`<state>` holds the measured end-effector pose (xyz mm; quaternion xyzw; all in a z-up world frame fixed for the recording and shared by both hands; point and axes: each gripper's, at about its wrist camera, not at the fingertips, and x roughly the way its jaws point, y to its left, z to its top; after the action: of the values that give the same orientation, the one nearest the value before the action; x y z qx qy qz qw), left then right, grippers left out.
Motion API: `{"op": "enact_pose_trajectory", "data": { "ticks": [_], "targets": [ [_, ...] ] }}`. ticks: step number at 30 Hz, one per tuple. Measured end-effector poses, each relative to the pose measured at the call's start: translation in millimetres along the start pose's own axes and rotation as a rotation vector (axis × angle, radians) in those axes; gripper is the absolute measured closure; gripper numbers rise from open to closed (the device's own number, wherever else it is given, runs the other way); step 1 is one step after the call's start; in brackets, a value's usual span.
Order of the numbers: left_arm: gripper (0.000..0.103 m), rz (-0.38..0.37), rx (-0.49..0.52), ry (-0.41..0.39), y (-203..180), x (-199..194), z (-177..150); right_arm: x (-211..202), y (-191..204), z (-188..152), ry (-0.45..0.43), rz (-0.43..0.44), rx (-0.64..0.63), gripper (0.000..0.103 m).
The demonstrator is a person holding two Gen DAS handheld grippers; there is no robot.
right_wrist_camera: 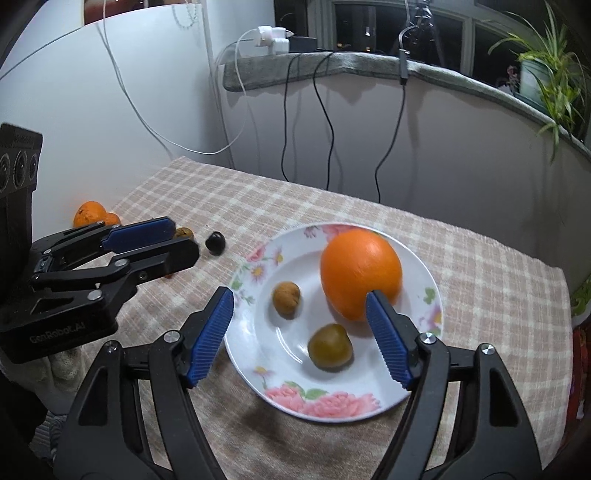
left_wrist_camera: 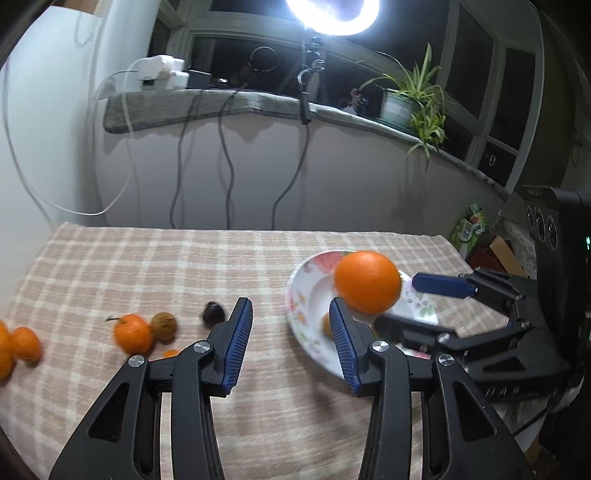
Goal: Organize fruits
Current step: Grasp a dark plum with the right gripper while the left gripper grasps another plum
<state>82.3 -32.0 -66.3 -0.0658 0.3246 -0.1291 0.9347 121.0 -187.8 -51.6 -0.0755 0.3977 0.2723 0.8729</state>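
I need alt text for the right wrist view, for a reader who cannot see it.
A floral plate on a checked tablecloth holds a large orange and two small brownish fruits. The right gripper hangs over it with open, empty jaws. At left the left gripper is open too, with a dark fruit and tangerines behind it.

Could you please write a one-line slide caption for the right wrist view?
Open right hand-held gripper above floral plate holding a large orange and two small fruits.

I see a white wall (left_wrist_camera: 240,162) behind the checked desk (left_wrist_camera: 147,258). A ring light (left_wrist_camera: 332,14) glares above dark windows (left_wrist_camera: 469,66); a potted plant (left_wrist_camera: 410,96) occupies the sill (left_wrist_camera: 229,105).
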Motion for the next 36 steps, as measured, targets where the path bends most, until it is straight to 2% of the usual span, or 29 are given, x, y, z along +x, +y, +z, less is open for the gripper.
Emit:
{"op": "enact_pose_trajectory", "data": {
  "ticks": [16,19,26,32,36],
  "targets": [
    [0.061,0.174,-0.128,0.049,84.2,-31.2,-43.1,41.7,22.1,30.0,0.047,0.144,-0.058,0.027],
    [0.061,0.191,-0.147,0.064,95.4,-30.8,-48.1,51.8,29.1,34.9,0.071,0.168,-0.077,0.035],
    [0.067,0.171,-0.177,0.089,108.7,-20.8,-47.5,75.5,47.4,46.8,0.128,0.204,-0.137,0.051],
    [0.07,0.158,-0.175,0.107,110.0,-8.0,-48.1,103.3,60.1,52.2,0.189,0.204,-0.178,0.058],
    [0.073,0.152,-0.176,0.121,111.9,-1.1,-47.7,119.2,66.2,53.7,0.22,0.19,-0.205,0.059]
  ]
}}
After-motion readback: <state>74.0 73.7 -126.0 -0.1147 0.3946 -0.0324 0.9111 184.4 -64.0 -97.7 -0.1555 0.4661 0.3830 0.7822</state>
